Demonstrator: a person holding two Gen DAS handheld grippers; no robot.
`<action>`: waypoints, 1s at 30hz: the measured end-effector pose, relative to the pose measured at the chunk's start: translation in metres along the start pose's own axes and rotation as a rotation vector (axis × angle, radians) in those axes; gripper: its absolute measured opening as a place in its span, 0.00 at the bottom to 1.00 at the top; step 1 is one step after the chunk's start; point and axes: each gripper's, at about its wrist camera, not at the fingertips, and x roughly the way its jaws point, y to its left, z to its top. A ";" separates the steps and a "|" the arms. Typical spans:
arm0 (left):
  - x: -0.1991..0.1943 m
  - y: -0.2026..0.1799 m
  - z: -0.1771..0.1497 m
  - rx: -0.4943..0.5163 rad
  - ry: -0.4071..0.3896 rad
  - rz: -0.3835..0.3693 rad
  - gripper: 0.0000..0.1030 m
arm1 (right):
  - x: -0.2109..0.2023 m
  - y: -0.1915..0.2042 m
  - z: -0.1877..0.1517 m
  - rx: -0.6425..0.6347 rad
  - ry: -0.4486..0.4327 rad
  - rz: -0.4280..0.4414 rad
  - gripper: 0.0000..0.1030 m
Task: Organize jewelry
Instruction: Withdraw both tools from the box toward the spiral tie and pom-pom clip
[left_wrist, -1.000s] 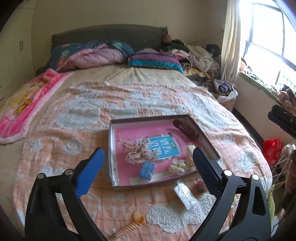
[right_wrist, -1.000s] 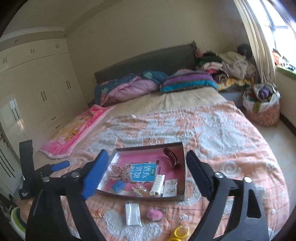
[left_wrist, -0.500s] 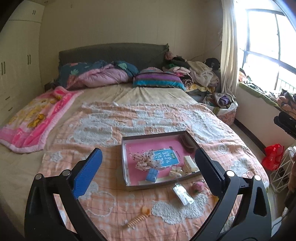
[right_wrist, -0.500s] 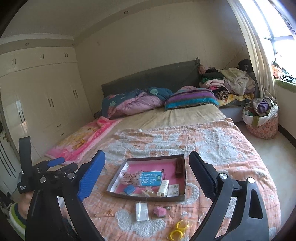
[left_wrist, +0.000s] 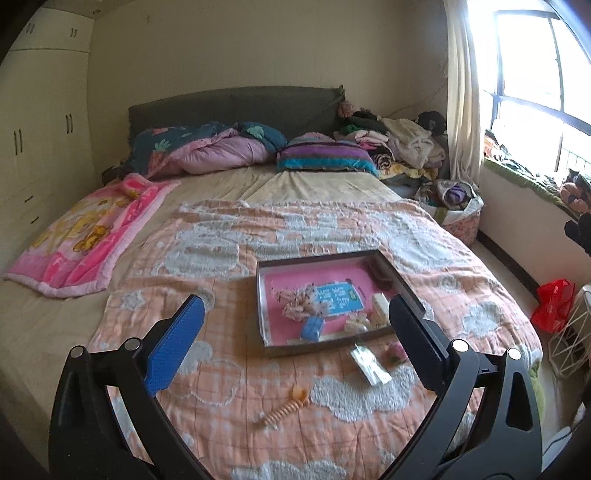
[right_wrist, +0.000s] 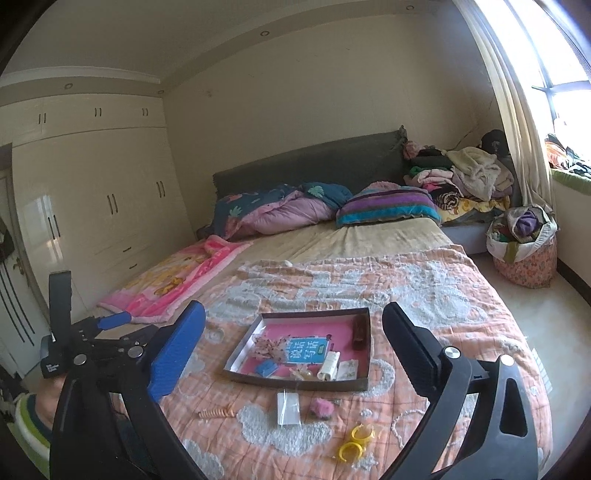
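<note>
A shallow box with a pink floor (left_wrist: 280, 273) (right_wrist: 314, 325) lies on the orange bedspread. It holds a blue booklet (left_wrist: 338, 295), a sequin bow (left_wrist: 299, 306), a small blue box (left_wrist: 312, 328) and a dark brown clip (right_wrist: 358, 330). In front of it on the spread lie a clear packet (left_wrist: 369, 363) (right_wrist: 288, 408), a pink fluffy piece (right_wrist: 321, 408), an orange spiral hair clip (left_wrist: 286, 404) (right_wrist: 216, 412) and yellow rings (right_wrist: 356, 439). My left gripper (left_wrist: 295, 349) and right gripper (right_wrist: 291, 354) are both open and empty, held high and back from the bed.
The orange bedspread (left_wrist: 332, 229) covers the bed's near half. A pink blanket (left_wrist: 88, 236) lies at left; pillows and piled clothes sit by the headboard. A wardrobe (right_wrist: 92, 206) stands left, a window and fabric basket (right_wrist: 524, 251) right. A red bag (left_wrist: 552, 304) is on the floor.
Both grippers have pulled back and up from the bed, so the box and loose items look smaller and farther away. Both stay open.
</note>
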 end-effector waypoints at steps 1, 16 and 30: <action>-0.001 -0.003 -0.004 0.007 0.005 0.000 0.91 | 0.000 0.000 -0.001 -0.002 0.003 -0.001 0.94; 0.015 -0.024 -0.052 0.068 0.097 -0.007 0.91 | 0.006 -0.004 -0.039 -0.019 0.066 -0.032 0.94; 0.048 -0.009 -0.087 0.067 0.217 0.036 0.91 | 0.025 -0.001 -0.068 -0.018 0.150 -0.030 0.94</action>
